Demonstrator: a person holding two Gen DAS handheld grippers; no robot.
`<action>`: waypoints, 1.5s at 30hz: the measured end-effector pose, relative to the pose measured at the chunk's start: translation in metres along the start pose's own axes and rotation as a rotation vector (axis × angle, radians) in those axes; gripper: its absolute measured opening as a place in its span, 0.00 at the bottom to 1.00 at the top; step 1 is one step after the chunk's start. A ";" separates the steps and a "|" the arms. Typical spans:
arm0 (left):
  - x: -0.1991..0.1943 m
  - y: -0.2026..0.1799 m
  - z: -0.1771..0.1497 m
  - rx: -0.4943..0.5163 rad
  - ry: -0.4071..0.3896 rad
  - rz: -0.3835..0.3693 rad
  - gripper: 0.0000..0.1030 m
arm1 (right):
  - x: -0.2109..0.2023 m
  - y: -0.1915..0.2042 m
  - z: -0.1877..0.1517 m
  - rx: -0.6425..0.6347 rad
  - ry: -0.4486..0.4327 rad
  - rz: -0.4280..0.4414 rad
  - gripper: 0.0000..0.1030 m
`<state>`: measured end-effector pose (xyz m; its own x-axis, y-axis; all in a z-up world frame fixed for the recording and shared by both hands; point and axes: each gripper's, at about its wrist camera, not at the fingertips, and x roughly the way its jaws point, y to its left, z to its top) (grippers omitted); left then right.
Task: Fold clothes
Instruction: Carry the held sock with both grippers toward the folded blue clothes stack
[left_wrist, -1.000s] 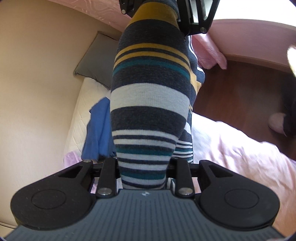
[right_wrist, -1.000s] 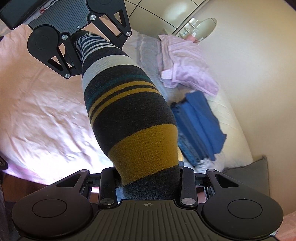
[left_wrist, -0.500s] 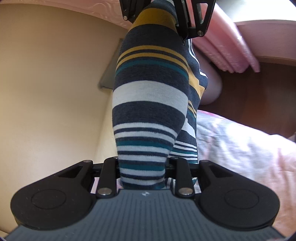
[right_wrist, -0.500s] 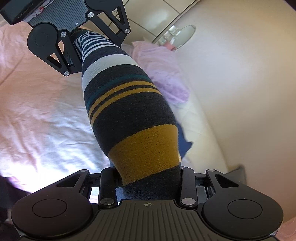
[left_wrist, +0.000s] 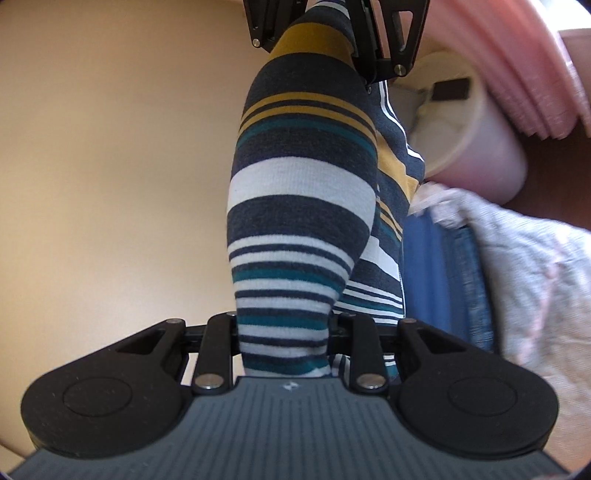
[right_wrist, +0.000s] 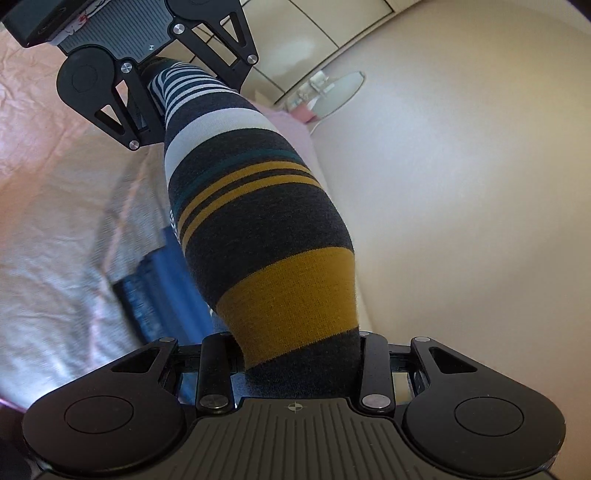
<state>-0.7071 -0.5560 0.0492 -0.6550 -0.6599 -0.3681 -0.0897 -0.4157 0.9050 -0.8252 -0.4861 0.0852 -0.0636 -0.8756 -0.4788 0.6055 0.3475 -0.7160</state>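
Note:
A striped garment (left_wrist: 299, 206) in navy, white, teal and mustard is stretched taut in the air between my two grippers. My left gripper (left_wrist: 286, 347) is shut on its thin-striped end; it also shows at the top of the right wrist view (right_wrist: 155, 99). My right gripper (right_wrist: 295, 365) is shut on the mustard-banded end; it also shows at the top of the left wrist view (left_wrist: 325, 33). The garment (right_wrist: 258, 221) hangs above folded blue clothes (right_wrist: 162, 291). My fingertips are hidden in the fabric.
The blue pile (left_wrist: 439, 280) lies on a pale pink bedsheet (left_wrist: 528, 280). A beige wall (left_wrist: 110, 184) is close on one side. A pink curtain (left_wrist: 524, 62) and a round white table (left_wrist: 461, 122) are beyond. A lilac cloth (right_wrist: 291, 125) lies farther up the bed.
Both grippers have swung with the stretched garment toward the wall, over the blue pile. The grey pillow has left both views. The grips are unchanged.

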 end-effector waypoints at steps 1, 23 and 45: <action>0.011 0.006 0.000 -0.003 0.014 0.011 0.24 | 0.009 -0.010 0.001 -0.011 -0.014 -0.001 0.34; 0.287 -0.146 -0.054 0.008 0.413 -0.046 0.25 | 0.326 -0.024 -0.134 -0.288 -0.227 0.234 0.38; 0.289 -0.139 -0.105 0.046 0.350 0.048 0.19 | 0.291 -0.011 -0.166 -0.079 -0.111 0.211 0.30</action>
<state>-0.8049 -0.7551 -0.2055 -0.3630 -0.8560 -0.3680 -0.1041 -0.3552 0.9290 -0.9819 -0.6895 -0.1306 0.1477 -0.8112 -0.5658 0.5319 0.5475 -0.6460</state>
